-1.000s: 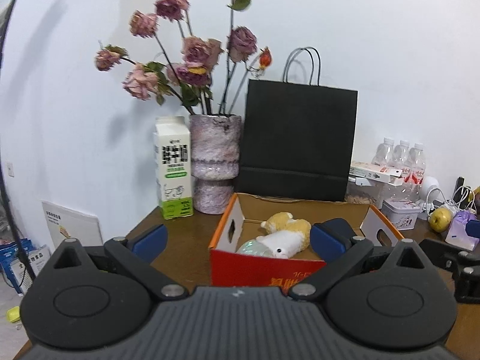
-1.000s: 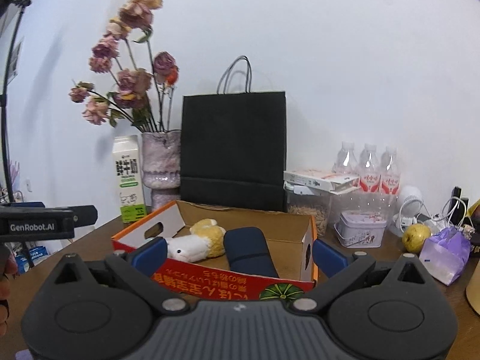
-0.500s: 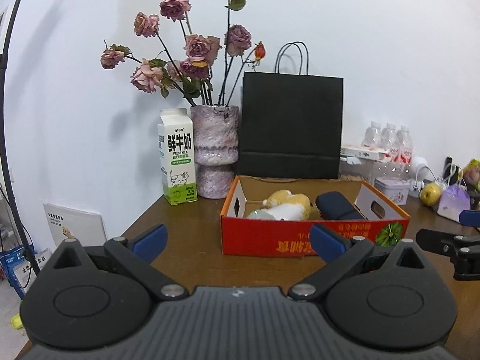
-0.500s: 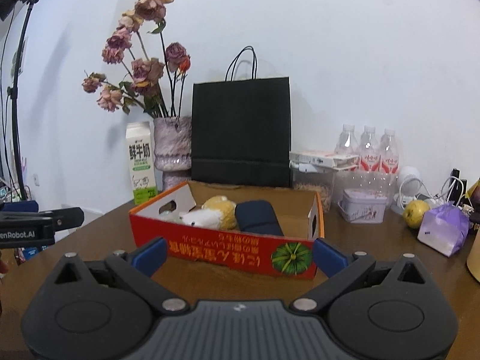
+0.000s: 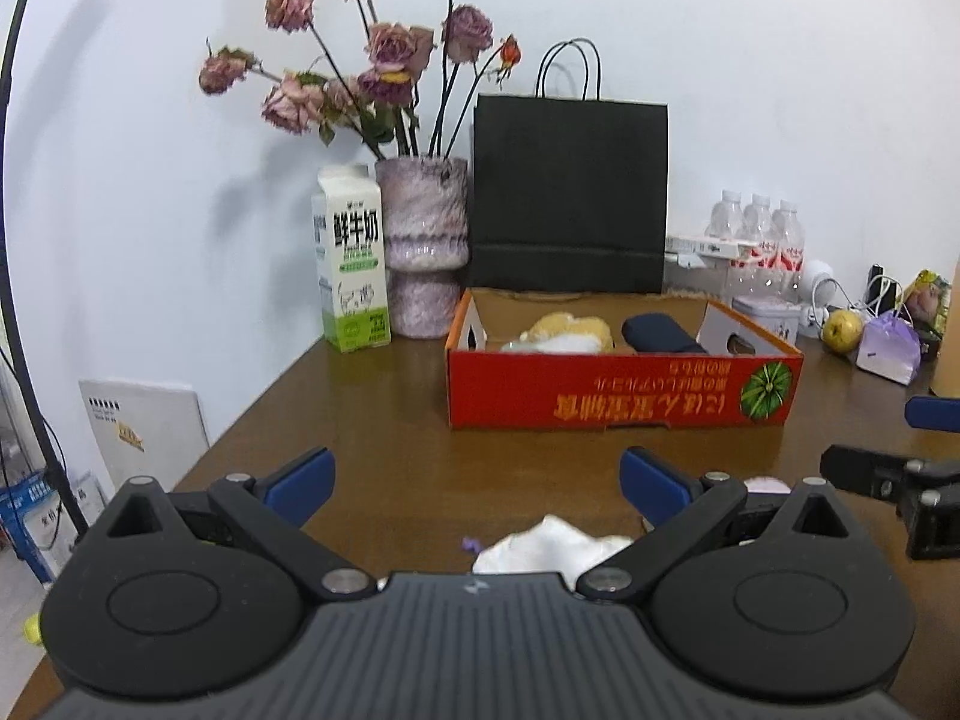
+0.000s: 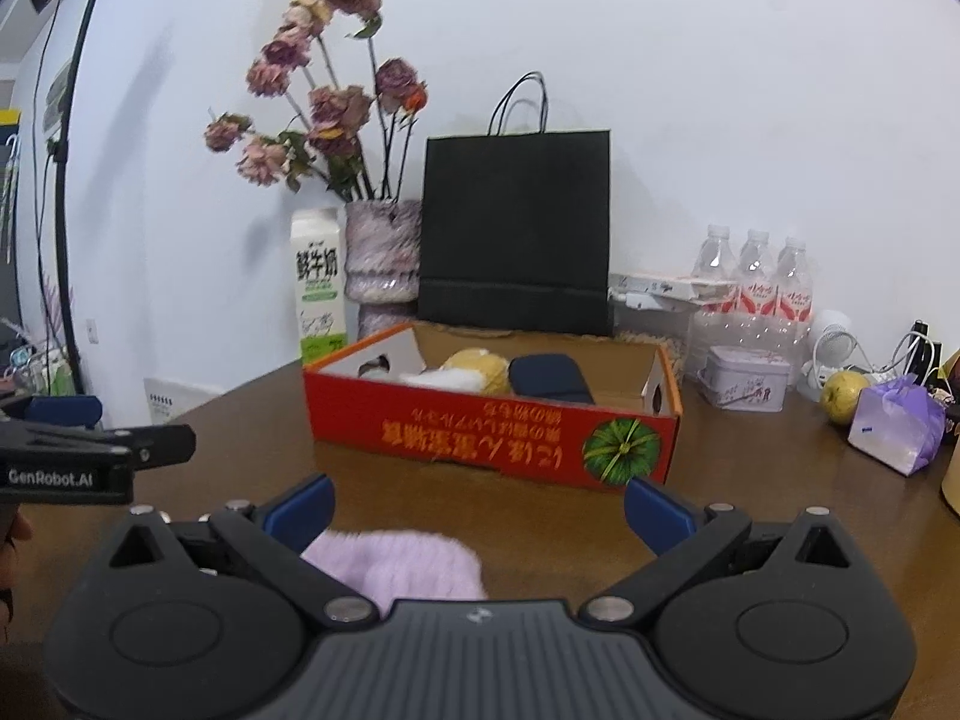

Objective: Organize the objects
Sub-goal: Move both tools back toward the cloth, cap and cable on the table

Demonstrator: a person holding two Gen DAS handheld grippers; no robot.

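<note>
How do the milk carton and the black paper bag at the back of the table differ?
The milk carton is white with green print; the black paper bag is plain black. The carton is narrower and shorter than the bag. The bag has loop handles, the carton a gabled top. The carton stands left of the vase, the bag right of it. Both stand upright.

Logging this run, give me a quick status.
Left gripper and right gripper open, empty. Toy and case in red box. Lilac cloth loose. Nothing blocking.
</note>
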